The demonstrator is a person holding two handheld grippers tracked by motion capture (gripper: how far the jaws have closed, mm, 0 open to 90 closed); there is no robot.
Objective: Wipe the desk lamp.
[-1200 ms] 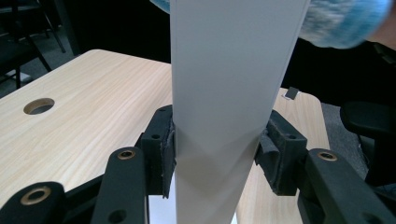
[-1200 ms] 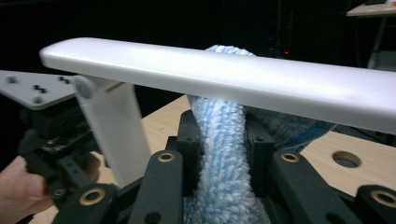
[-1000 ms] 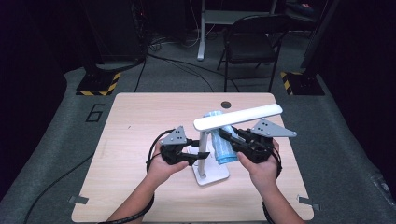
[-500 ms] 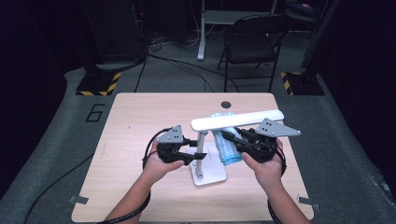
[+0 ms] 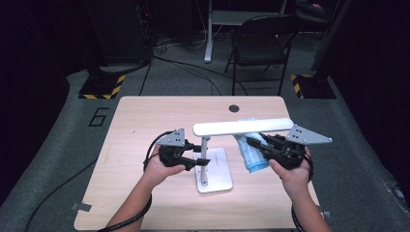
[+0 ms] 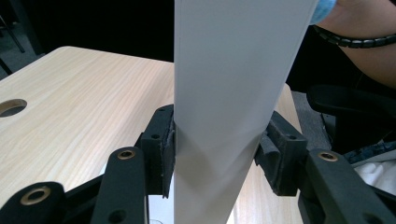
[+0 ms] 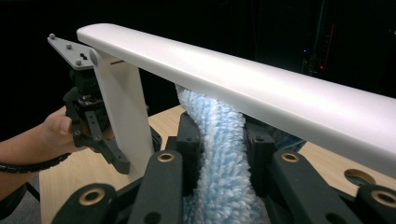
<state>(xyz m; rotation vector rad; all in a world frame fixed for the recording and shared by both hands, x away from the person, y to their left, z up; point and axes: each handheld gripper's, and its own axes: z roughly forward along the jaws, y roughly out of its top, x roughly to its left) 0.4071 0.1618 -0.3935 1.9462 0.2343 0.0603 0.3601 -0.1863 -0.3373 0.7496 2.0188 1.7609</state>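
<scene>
A white desk lamp stands on the wooden table [image 5: 145, 121], with a flat base [image 5: 217, 176], a thin upright post [image 5: 206, 145] and a long horizontal head [image 5: 241, 127]. My left gripper [image 5: 203, 155] is shut on the post; in the left gripper view its pads [image 6: 163, 154] press both sides of the post [image 6: 224, 93]. My right gripper [image 5: 251, 142] is shut on a fluffy blue cloth [image 5: 254, 157]. In the right gripper view the cloth [image 7: 219, 154] rises between the jaws and touches the underside of the lamp head [image 7: 243, 74].
A round cable hole [image 5: 234, 108] sits near the table's far edge. A black folding chair [image 5: 261, 43] stands on the floor beyond the table. Bare tabletop lies to the left and front of the lamp.
Both hands and the lamp have shifted only slightly. The left gripper still holds the post and the right still holds the cloth under the head.
</scene>
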